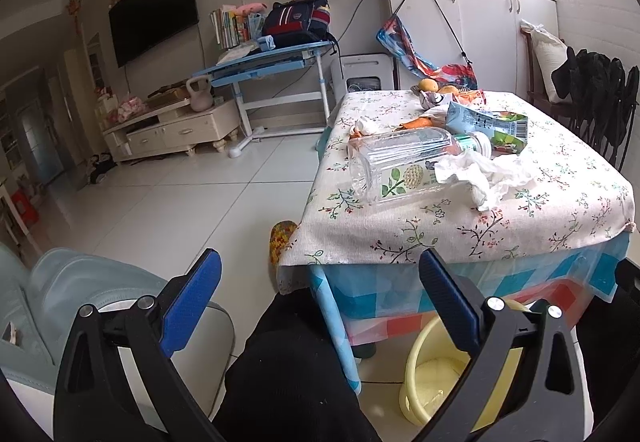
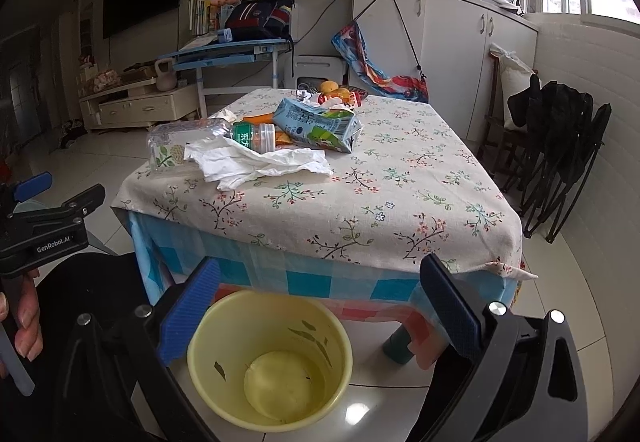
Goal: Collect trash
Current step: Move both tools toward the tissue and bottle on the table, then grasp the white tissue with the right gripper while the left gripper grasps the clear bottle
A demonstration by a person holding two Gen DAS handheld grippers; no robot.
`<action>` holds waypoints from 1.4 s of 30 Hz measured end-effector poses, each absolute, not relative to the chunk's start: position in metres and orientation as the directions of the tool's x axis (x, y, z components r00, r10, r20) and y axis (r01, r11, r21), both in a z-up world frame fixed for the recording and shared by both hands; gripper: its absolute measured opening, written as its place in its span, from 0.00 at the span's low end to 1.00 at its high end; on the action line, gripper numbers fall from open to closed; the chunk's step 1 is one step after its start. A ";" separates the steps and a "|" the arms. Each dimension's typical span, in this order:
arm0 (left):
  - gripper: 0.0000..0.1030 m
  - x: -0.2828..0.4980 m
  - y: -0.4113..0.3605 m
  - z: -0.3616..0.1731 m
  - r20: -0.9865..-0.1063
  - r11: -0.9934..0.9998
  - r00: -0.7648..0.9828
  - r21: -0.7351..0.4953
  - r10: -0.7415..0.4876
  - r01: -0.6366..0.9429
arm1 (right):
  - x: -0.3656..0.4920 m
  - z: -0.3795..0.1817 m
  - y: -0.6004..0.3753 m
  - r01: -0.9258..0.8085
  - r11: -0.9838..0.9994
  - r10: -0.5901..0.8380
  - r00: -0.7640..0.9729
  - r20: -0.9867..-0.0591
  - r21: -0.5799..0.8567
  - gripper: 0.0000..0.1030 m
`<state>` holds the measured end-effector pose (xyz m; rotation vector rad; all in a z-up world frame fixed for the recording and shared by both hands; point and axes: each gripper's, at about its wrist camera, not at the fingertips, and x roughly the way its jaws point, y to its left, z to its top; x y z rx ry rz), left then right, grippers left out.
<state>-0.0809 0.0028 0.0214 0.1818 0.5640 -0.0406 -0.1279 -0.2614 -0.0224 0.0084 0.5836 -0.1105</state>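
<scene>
Trash lies on the floral tablecloth (image 1: 520, 226) (image 2: 400, 193): a clear plastic bottle (image 1: 400, 161) (image 2: 188, 141) on its side with a green cap end, crumpled white tissue (image 1: 484, 173) (image 2: 256, 161) against it, and a flattened blue-green carton (image 1: 488, 121) (image 2: 316, 121). A yellow bin (image 2: 268, 358) (image 1: 432, 374) stands on the floor before the table. My left gripper (image 1: 320, 274) is open and empty, low in front of the table. My right gripper (image 2: 320, 282) is open and empty above the bin. The left gripper (image 2: 52, 197) also shows at the right wrist view's left edge.
Fruit (image 1: 428, 85) (image 2: 330, 87) and orange wrappers sit at the table's far end. A person's dark-clothed leg (image 1: 288, 374) and hand (image 2: 24, 322) are near. A grey chair (image 1: 80, 294) is at left, folded black chairs (image 2: 560, 145) at right, tiled floor beyond.
</scene>
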 end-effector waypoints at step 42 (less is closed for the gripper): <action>0.93 -0.038 0.003 0.028 -0.562 0.972 0.823 0.138 -0.083 0.192 | -0.053 -0.004 -0.235 -0.040 0.999 0.015 0.793 -0.609 -0.027 0.93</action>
